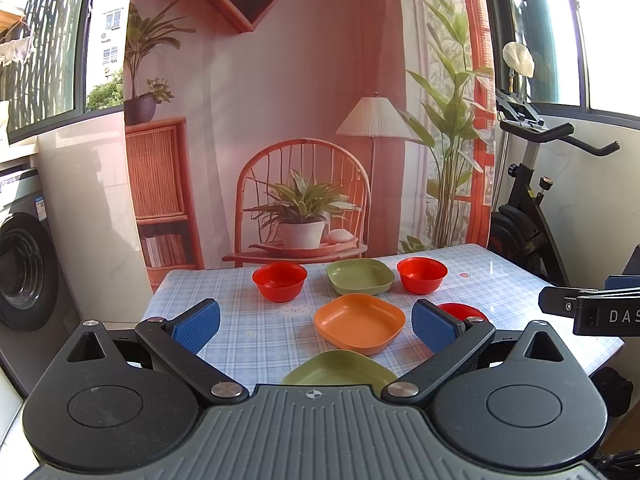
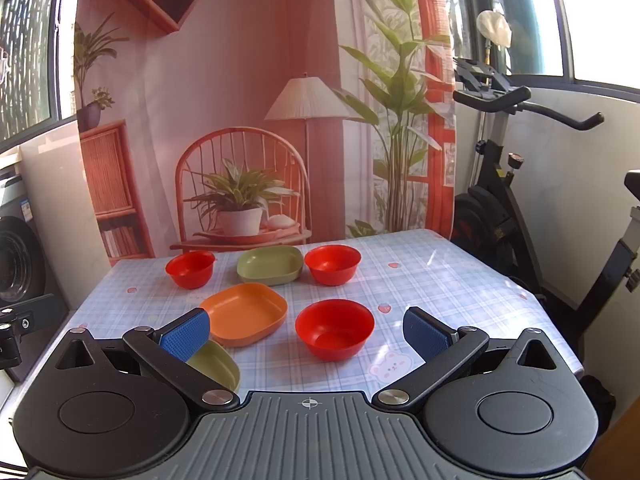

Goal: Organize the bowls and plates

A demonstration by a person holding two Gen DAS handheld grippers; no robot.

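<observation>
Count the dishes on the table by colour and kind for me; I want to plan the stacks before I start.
Red bowls: 3
Green plates: 2
Orange plates: 1
Total: 6 dishes, all separate, none stacked yet.

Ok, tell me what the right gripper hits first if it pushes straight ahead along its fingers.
Most likely the nearest red bowl: it sits between the open fingers of the right gripper, just ahead on the table. Depth is hard to judge, so the gripper may be high enough to pass over its rim.
</observation>
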